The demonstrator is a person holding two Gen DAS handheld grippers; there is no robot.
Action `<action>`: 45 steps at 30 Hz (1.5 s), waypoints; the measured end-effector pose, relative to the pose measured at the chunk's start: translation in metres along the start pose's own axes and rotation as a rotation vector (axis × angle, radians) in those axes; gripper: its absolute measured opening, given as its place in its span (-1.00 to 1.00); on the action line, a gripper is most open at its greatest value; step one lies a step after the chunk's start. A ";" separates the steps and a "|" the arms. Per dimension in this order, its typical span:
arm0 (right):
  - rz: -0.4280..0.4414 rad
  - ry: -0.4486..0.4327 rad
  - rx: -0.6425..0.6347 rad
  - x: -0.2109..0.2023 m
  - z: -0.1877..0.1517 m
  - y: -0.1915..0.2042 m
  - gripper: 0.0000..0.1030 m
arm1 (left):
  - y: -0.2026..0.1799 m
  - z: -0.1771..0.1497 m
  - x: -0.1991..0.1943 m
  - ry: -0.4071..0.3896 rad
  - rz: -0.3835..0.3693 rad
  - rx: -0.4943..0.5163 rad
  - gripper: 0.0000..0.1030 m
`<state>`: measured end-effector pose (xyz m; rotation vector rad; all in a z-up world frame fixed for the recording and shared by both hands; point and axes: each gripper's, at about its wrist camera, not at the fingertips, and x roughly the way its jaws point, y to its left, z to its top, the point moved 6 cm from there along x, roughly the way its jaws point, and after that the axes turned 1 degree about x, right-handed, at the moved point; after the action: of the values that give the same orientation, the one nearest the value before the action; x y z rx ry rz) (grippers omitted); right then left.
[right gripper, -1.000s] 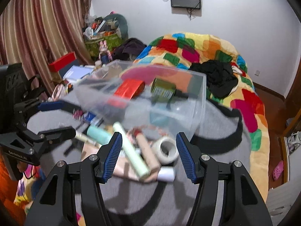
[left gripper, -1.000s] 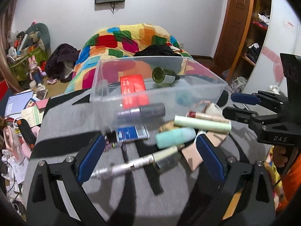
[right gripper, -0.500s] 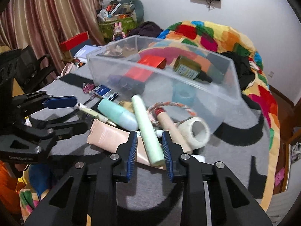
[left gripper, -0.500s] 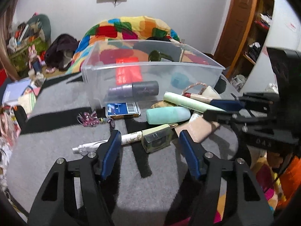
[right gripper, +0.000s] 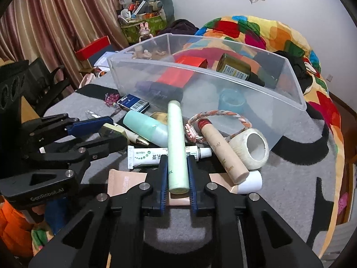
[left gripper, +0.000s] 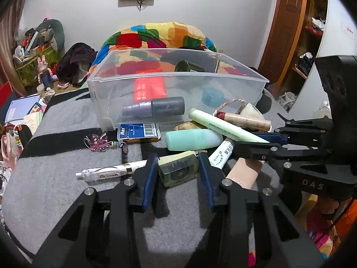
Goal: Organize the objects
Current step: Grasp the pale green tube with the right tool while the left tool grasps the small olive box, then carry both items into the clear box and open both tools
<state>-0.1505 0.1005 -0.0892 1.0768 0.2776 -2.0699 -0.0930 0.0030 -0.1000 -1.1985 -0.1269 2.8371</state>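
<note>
On the grey blanket [left gripper: 55, 192] lies a heap of toiletries in front of a clear plastic bin [left gripper: 178, 76]. My left gripper [left gripper: 178, 158] is low over the blanket, its jaws closing, and both blue pads touch the sides of a small olive square bottle [left gripper: 178, 172]. My right gripper [right gripper: 177, 159] is closing too, its pads pressed on the near end of a pale green tube [right gripper: 175, 129] that rests across the heap. The bin [right gripper: 223, 71] holds a red packet [right gripper: 178, 76], a dark green bottle [right gripper: 238, 69], a grey tube [left gripper: 156, 109] and a blue roll [right gripper: 232, 100].
Loose by the bin are a mint bottle [left gripper: 191, 139], a blue box [left gripper: 138, 132], a clear pen-shaped vial [left gripper: 104, 174], a white ointment tube [right gripper: 151, 156], a tan tube [right gripper: 223, 156], a tape roll [right gripper: 250, 149] and a rope bracelet [right gripper: 223, 114]. A colourful quilt [right gripper: 267, 29] lies behind.
Both grippers have come down toward the heap and narrowed. The left jaws now flank the olive bottle, and the right jaws have closed in on the pale green tube.
</note>
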 end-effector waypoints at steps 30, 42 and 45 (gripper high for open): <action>0.023 -0.087 0.021 -0.026 0.018 0.007 -0.73 | 0.032 0.068 -0.053 -0.199 0.001 -0.067 -0.29; 0.016 -0.037 0.094 0.006 0.026 -0.008 -0.54 | 0.047 0.115 -0.032 -0.228 0.066 -0.027 -0.29; 0.038 -0.040 0.099 0.005 0.026 -0.007 -0.72 | 0.050 0.123 -0.013 -0.196 0.080 -0.012 -0.29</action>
<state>-0.1730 0.0888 -0.0782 1.0900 0.1350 -2.0871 -0.1734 -0.0545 -0.0104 -0.9452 -0.1070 3.0225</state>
